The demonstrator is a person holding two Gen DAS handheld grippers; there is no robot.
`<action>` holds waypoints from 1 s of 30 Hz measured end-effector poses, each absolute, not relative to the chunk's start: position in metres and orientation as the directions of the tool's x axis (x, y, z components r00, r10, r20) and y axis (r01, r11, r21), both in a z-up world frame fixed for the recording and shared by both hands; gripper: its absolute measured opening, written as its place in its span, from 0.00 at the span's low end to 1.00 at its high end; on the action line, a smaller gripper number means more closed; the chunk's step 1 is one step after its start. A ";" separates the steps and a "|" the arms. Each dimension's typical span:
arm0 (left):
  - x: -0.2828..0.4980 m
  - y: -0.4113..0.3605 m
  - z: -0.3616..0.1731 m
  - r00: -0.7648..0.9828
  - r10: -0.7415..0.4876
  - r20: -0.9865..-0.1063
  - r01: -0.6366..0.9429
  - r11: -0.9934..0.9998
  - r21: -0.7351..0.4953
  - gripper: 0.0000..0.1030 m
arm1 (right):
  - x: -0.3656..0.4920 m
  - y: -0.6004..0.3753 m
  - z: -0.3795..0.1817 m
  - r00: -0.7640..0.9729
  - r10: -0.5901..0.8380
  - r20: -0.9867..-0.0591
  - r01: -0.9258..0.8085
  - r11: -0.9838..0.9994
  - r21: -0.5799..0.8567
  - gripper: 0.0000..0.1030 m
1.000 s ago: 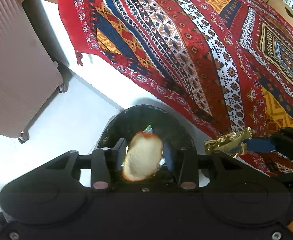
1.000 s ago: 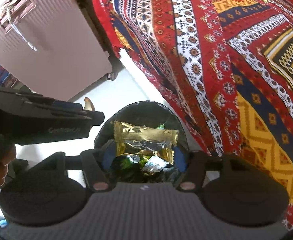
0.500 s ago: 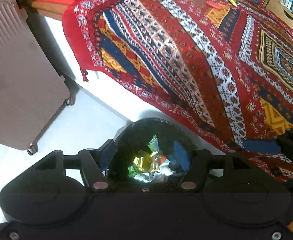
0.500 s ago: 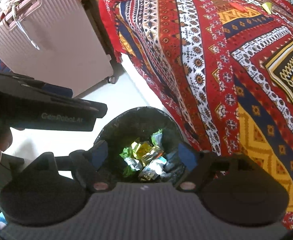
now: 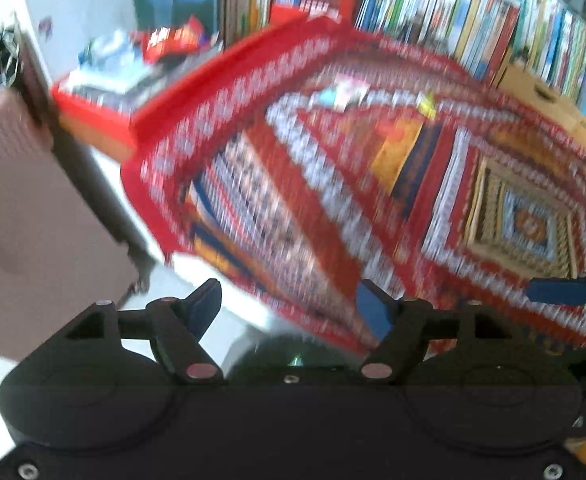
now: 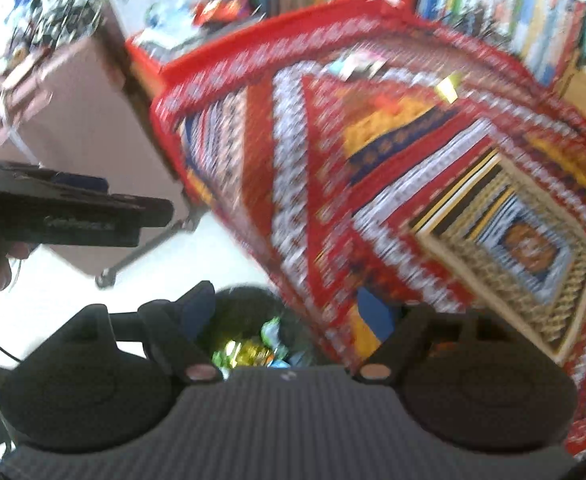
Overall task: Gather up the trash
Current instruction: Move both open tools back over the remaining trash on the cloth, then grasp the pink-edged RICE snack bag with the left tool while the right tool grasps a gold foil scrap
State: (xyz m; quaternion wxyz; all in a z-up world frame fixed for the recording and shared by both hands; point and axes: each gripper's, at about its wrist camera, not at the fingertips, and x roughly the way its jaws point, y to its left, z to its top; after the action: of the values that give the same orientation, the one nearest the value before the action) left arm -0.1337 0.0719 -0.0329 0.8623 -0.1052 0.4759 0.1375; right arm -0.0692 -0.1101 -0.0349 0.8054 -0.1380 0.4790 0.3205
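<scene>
My left tongs (image 5: 289, 308) are opening with nothing between the two blue pads; my right tongs (image 6: 289, 312) stand wide and empty too. One black bin (image 6: 249, 304) sits on the white floor just below both tools, against the edge of the bed. In the right view I can see crumpled wrappers (image 6: 249, 350) in it, gold, green and silver, too blurred to count. On the one red patterned bedspread (image 5: 333, 200) I count three small bits at the far end: a pale packet (image 6: 355, 64), a yellow scrap (image 6: 447, 88) and a reddish piece (image 6: 387, 102). One pink suitcase (image 6: 77, 120) stands left of the bed.
</scene>
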 end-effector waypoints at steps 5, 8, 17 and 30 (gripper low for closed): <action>-0.098 0.069 0.002 0.578 0.143 -0.804 -0.318 0.946 -0.061 0.74 | -0.030 -0.120 0.007 0.430 0.374 -0.822 -0.603 0.796 0.046 0.84; -0.073 0.068 0.013 0.603 0.145 -0.785 -0.319 0.945 -0.071 0.75 | -0.001 -0.124 0.023 0.477 0.366 -0.799 -0.587 0.809 0.020 0.84; 0.016 0.072 0.009 0.611 0.160 -0.775 -0.325 0.944 -0.061 0.75 | 0.089 -0.134 0.036 0.536 0.335 -0.775 -0.541 0.841 -0.011 0.84; 0.151 0.080 -0.055 0.542 0.208 -0.814 -0.303 0.952 0.041 0.75 | 0.233 -0.117 -0.032 0.352 0.346 -0.869 -0.534 0.837 0.117 0.84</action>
State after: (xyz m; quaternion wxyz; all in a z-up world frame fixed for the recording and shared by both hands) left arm 0.1515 0.0803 -0.0546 0.8765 -0.0525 0.4559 0.1458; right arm 0.2331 -0.1171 -0.0317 0.8170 -0.0936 0.5012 0.2694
